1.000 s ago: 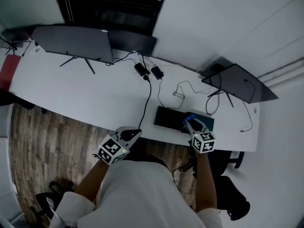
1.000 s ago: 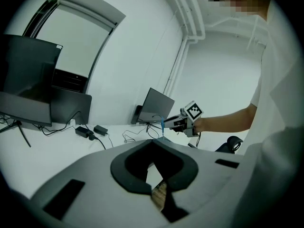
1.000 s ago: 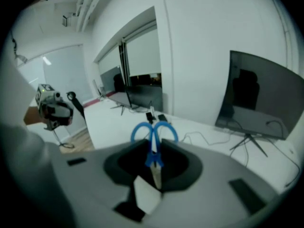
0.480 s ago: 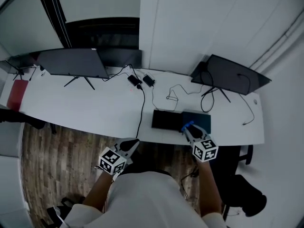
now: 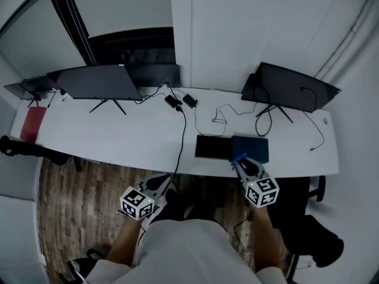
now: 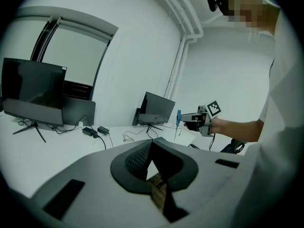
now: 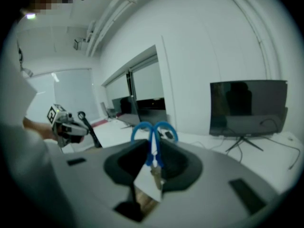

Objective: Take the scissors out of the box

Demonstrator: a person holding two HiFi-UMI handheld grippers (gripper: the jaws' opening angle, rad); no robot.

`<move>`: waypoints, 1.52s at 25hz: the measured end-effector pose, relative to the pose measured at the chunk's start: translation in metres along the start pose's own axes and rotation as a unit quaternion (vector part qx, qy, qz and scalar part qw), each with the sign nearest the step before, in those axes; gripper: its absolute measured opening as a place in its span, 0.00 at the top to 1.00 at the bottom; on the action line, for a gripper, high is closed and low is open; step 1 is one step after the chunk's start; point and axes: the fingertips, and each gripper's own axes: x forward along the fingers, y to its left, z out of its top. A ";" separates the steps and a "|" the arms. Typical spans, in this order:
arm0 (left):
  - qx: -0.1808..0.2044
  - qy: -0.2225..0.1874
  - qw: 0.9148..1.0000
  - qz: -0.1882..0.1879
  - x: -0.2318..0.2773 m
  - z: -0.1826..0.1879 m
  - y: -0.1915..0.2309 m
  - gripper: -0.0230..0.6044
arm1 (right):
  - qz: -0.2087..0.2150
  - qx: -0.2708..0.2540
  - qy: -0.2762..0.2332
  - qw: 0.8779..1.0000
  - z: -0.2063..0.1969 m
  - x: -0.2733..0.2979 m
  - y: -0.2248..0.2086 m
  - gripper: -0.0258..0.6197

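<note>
The scissors had two bright blue plastic loop handles and short, pale metal blades. The right gripper was clenched on them near the joint. The loops stood out beyond its jaw tips and the blades ran back between the dark, ribbed pads. In the left gripper view the pair hung in the air, handles up and blades pointing down, clear of the table.

The box lay open on the white tabletop just ahead of the right gripper's tips. It showed as two flat rectangles touching side by side. The black half lay toward the left gripper, and the dark blue half lay directly in front of the right gripper. From the head view the black half showed only as flat matte dark, so what was in it could not be told. Nor could I tell which half was the lid.

The left gripper was held low and well to the left of the box, off the table edge over wood-grain floor. Its jaws were closed tip to tip with nothing between them.

Beyond both grippers thin black cables trailed across the smooth tabletop. Dark, flat monitors stood on thin stands at the far edge.
</note>
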 end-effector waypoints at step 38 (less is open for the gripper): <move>0.048 -0.047 0.996 -0.056 -0.010 0.086 0.120 0.91 | -0.105 -0.001 -0.087 0.991 0.093 0.014 0.025 0.79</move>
